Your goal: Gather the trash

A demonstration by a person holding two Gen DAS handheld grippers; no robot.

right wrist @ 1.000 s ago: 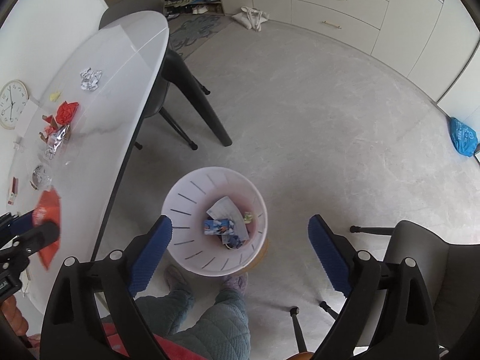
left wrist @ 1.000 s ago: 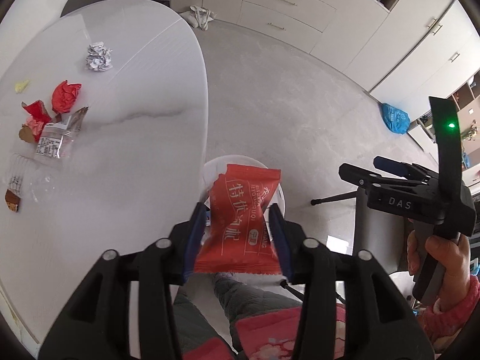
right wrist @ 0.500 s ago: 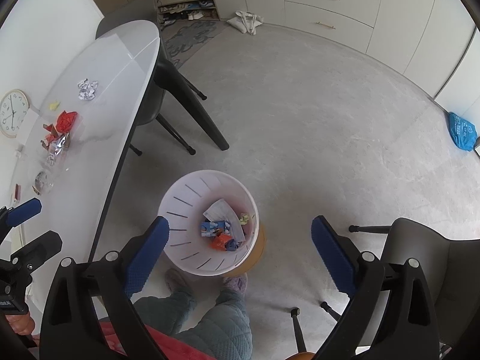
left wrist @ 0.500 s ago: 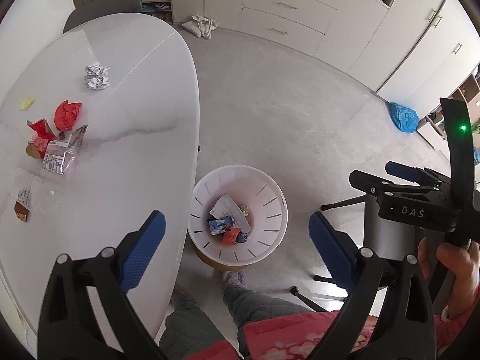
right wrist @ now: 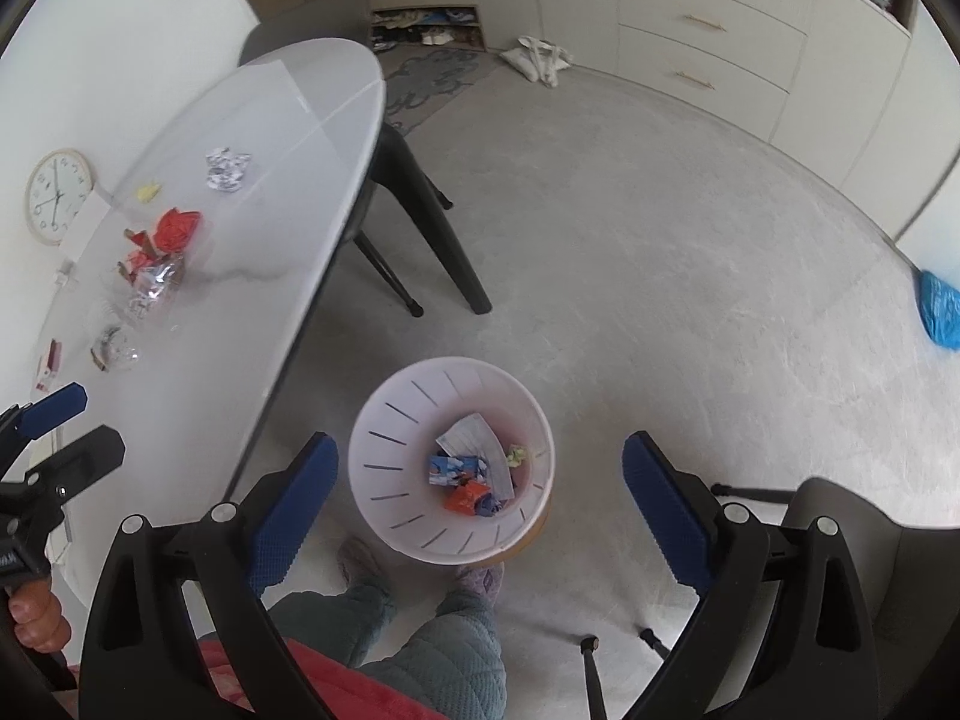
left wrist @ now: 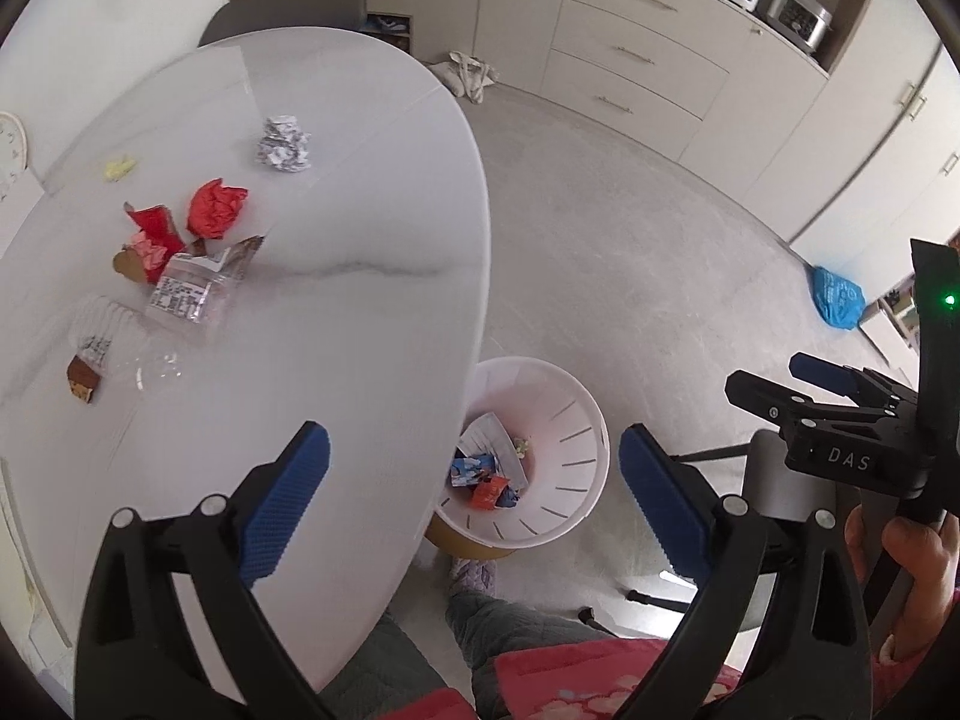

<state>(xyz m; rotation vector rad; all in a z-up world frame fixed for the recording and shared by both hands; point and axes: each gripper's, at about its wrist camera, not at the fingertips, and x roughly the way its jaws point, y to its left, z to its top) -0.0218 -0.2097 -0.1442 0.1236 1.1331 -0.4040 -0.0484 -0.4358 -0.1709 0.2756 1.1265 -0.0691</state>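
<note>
With both tools empty, the step in hand is judged to be the return to the table for the next piece of trash. The left gripper stands wide apart with nothing between its blue pads, above the table edge nearest the bin. The right gripper is likewise spread wide and empty, directly over the bin.

Trash already collected lies in the bottom of the bin. Remaining trash sits on the table, well apart from the bin: a clear wrapper, a red crumpled paper just beyond it, a crumpled foil ball farther still, and a small yellow scrap near the far rim.

Recommended procedure:
- Take the piece closest to the bin first, probably the clear wrapper.
- Keep the pads apart until they straddle one item only; the red pieces touch the wrapper.
- Approach flat film at a steep angle, since it may slide on the smooth top.
</note>
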